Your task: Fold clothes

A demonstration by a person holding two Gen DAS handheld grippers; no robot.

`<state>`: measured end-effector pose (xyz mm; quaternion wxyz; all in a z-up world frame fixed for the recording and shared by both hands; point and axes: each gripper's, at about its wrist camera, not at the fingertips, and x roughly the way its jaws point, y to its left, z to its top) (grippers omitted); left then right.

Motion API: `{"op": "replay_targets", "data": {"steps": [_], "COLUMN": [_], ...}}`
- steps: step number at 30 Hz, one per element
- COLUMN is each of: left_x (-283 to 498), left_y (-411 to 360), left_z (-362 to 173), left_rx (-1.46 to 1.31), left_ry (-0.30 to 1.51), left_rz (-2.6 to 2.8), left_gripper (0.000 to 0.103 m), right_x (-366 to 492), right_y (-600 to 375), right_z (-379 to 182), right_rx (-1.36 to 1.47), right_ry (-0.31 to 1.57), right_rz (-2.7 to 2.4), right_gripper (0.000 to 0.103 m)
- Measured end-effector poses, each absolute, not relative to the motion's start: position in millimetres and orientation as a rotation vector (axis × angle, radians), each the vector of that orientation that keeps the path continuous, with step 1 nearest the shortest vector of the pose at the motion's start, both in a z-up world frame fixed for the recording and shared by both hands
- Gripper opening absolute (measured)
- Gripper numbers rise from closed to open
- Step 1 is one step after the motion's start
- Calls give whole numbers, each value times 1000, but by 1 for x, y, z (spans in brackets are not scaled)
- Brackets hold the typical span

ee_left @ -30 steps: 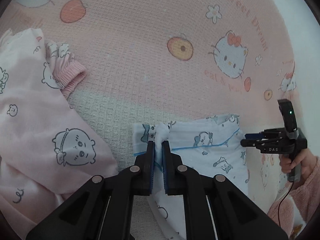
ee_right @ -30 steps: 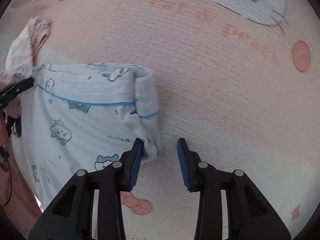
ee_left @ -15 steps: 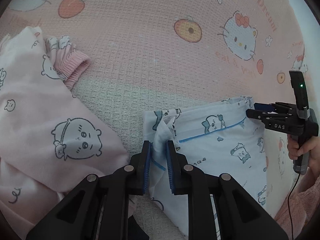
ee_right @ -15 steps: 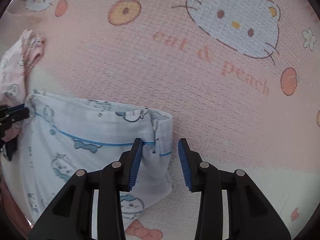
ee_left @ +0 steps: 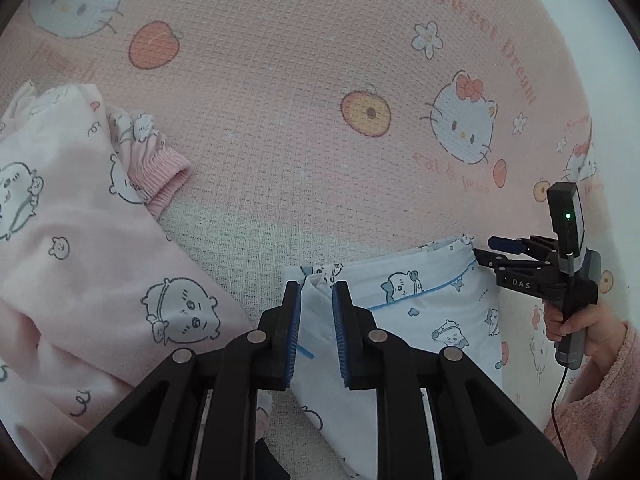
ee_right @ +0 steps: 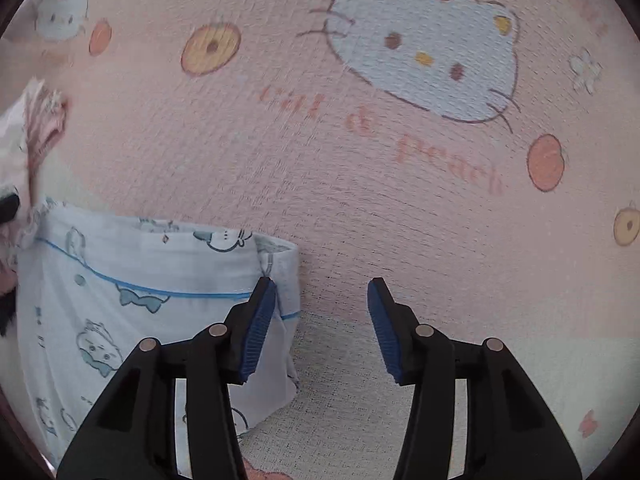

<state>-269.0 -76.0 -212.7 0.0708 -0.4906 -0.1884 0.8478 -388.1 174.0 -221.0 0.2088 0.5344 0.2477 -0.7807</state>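
White printed garment (ee_left: 420,312) lies folded on pink blanket (ee_left: 280,80); left gripper (ee_left: 316,332) released around its corner, right gripper (ee_right: 322,328) is opening, nothing grasped.

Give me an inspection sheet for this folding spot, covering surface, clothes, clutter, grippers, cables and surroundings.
Surface: pink waffle-weave blanket printed with cartoon cats, fruit and lettering.
Job's things: white-blue garment, folded, blue piping, lying flat; pink garment, rumpled, its ribbed cuff towards the middle of the blanket.
Clutter: nothing seen.
Grippers: left gripper, narrow gap, the white-blue garment's corner between its fingers, pads not pressing; right gripper, jaws opening, only its left finger over the garment's edge, bare blanket in the gap.
Cables: thin black cable hanging from the right gripper's handle.
Surroundings: person's hand in a fuzzy pink sleeve on that handle.
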Motion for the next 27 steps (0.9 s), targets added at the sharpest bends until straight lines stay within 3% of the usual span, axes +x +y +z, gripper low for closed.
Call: {"op": "replay_targets", "data": {"steps": [2, 4, 9, 12, 14, 16, 17, 18, 19, 21, 22, 27], "left_x": [-271, -270, -255, -251, -253, -256, -258, -260, -264, -267, -266, -267], "left_y": [-73, -71, -75, -70, -61, -53, -49, -45, -41, -40, -40, -44], "left_z": [-219, -221, -226, -220, -217, -221, -225, -229, -233, -235, -233, -229], "left_rx": [-1517, -1542, -1608, -1562, -1531, -1547, -1563, -1575, -1592, -1583, -1568, -1565], "left_ry": [-545, -506, -499, -476, -424, -363, -322, -263, -210, -221, -244, -274], "left_rz": [2536, 2534, 2462, 2469, 2475, 2490, 2501, 2518, 2534, 2557, 2560, 2555], "left_gripper": [18, 18, 20, 33, 47, 48, 47, 36, 7, 7, 7, 7], "right_x": [-397, -406, -405, -391, -391, -370, -371, -372, -375, -376, -376, -386], "right_y": [173, 179, 192, 180, 170, 164, 166, 169, 174, 181, 184, 207], "right_z": [-224, -224, -200, -190, -200, -219, -220, -220, -218, -214, -211, -194], "right_rx": [1493, 1515, 1452, 1375, 1373, 1376, 1371, 1376, 1393, 1406, 1408, 1424], "right_ry": [670, 616, 527, 501, 624, 752, 735, 706, 663, 609, 589, 370], "right_rz": [-2188, -2208, -2324, -2236, -2183, -2179, -2188, -2192, -2190, -2179, -2172, -2163], "right_gripper": [50, 58, 57, 58, 58, 57, 56, 48, 40, 31, 17, 15]}}
